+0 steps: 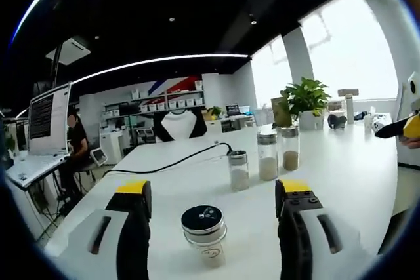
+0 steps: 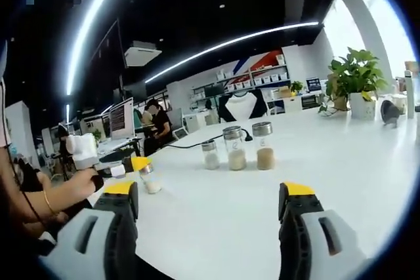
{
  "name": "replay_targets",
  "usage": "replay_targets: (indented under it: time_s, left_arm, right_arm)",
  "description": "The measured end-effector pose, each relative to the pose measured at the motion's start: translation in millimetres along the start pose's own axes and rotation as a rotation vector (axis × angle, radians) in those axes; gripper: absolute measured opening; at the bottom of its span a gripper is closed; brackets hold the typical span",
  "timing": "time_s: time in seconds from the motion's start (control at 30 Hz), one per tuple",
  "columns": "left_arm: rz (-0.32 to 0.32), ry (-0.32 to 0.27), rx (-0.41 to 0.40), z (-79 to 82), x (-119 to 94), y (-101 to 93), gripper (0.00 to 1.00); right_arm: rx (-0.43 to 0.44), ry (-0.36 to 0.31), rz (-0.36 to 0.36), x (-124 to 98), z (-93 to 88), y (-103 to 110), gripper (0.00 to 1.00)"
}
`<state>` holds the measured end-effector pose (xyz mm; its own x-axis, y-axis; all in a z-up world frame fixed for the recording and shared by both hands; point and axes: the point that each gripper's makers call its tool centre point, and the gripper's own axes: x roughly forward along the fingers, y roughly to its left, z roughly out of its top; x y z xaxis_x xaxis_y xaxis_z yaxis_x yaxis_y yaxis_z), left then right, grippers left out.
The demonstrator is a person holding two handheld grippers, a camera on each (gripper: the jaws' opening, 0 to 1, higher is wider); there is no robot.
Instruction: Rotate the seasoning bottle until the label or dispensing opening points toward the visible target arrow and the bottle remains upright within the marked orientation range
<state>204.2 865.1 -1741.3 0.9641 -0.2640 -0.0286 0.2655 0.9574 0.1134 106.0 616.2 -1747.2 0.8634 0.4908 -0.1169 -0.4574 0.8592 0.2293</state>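
A small seasoning bottle (image 1: 205,233) with a black and silver lid stands upright on the white table (image 1: 197,181), close in front of me. My left gripper (image 1: 213,188) is open, one jaw on each side of the bottle with a gap on both sides. In the right gripper view the same bottle (image 2: 151,180) stands by the yellow tip of the left gripper (image 2: 139,164), held by a person's hand (image 2: 72,188). My right gripper (image 2: 210,189) is open over bare table with nothing between its jaws. Its yellow tip (image 1: 408,126) shows at the right edge of the left gripper view.
Three more glass bottles (image 1: 267,155) with pale powder stand in a row farther back on the table (image 2: 236,149). A black cable (image 1: 170,162) runs across it. A potted plant (image 1: 305,100) stands at the far right. At the left are a monitor (image 1: 49,116) and a seated person (image 1: 75,142).
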Motion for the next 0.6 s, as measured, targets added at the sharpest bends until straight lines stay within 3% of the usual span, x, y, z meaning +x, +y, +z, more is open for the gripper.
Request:
replay_targets:
  time_s: [0.23, 0.3, 0.4, 0.6]
  left_arm:
    - [-0.006, -0.033, 0.005, 21.0, 8.6, -11.9, 0.96]
    - [-0.021, -0.053, -0.026, 26.6, 13.0, -16.9, 0.96]
    - [-0.024, -0.050, -0.035, 28.9, 20.6, -21.2, 0.96]
    - [-0.035, -0.030, -0.046, 28.8, 38.0, -33.6, 0.97]
  right_arm:
    - [0.016, -0.036, -0.037, -7.4, 3.7, -9.4, 0.90]
    - [-0.047, -0.011, -0.056, -9.0, 1.0, -15.6, 0.90]
    - [-0.120, 0.014, -0.059, -8.2, 0.5, -17.7, 0.90]
    - [-0.109, -0.005, -0.055, -8.8, 7.1, -22.1, 0.89]
